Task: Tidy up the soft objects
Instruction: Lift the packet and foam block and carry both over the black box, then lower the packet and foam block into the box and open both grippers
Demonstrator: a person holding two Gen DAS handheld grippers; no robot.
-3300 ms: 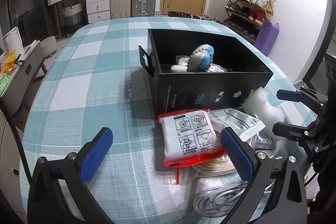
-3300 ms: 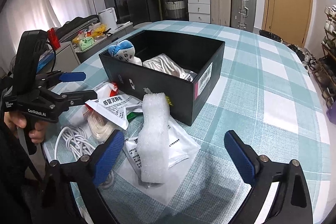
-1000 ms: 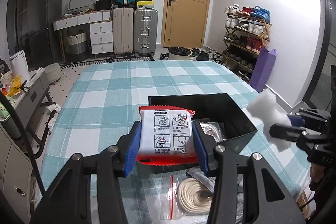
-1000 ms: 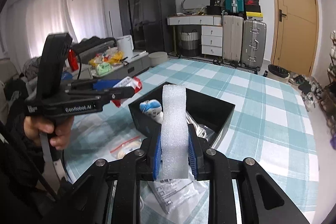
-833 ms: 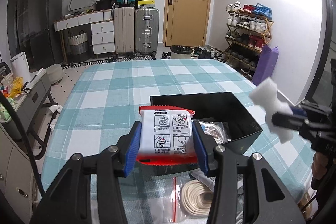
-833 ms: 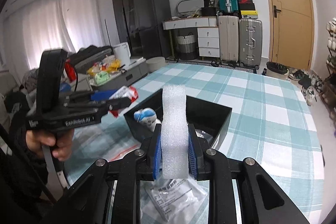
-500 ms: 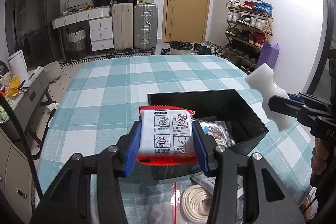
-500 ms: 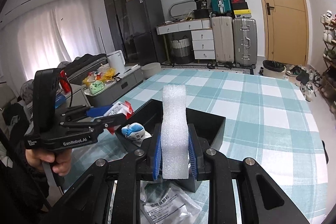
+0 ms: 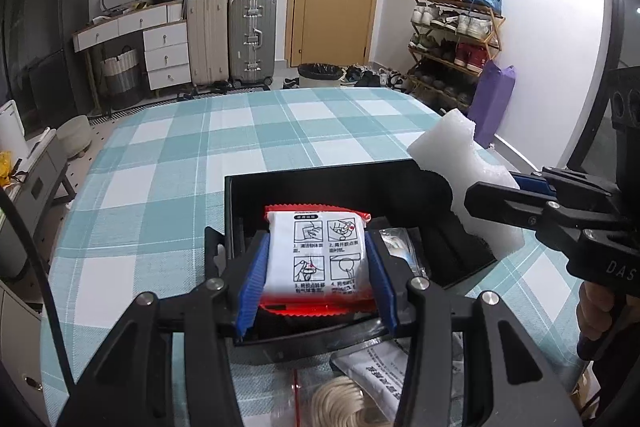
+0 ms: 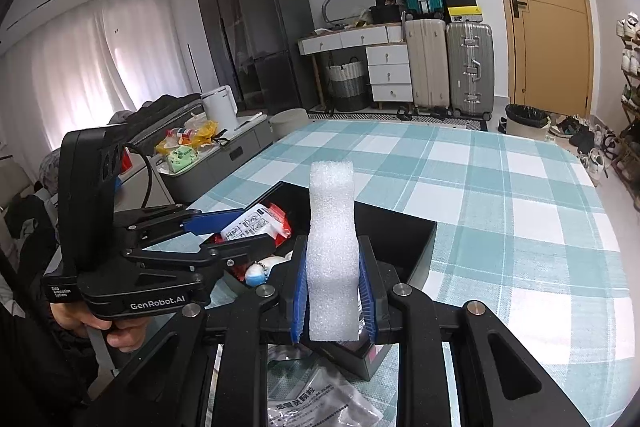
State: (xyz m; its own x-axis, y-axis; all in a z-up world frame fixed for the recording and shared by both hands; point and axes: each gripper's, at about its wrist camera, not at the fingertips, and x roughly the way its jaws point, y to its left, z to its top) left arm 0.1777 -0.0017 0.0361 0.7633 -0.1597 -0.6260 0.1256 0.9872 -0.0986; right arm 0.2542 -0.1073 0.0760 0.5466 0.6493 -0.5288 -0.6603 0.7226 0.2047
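My left gripper (image 9: 316, 271) is shut on a white wipes pack with red edges (image 9: 318, 259), held above the near part of the black box (image 9: 320, 173). From the right wrist view the same pack (image 10: 256, 223) hangs over the box's left side. My right gripper (image 10: 332, 291) is shut on an upright white foam block (image 10: 332, 247), over the box's near corner (image 10: 420, 255). In the left wrist view the foam block (image 9: 460, 163) hovers at the box's right rim. A blue and white plush (image 10: 258, 273) lies inside the box.
The box stands on a teal checked tablecloth (image 9: 180, 155). In front of it lie a white printed pouch (image 10: 320, 403), a coiled cream cord (image 9: 340, 403) and a clear zip bag (image 9: 296, 387). A person's hand (image 10: 100, 323) holds the left gripper. Suitcases and a shoe rack stand beyond the table.
Both grippers have moved forward over the black box, each keeping its hold. The box now sits closer and lower in both views.
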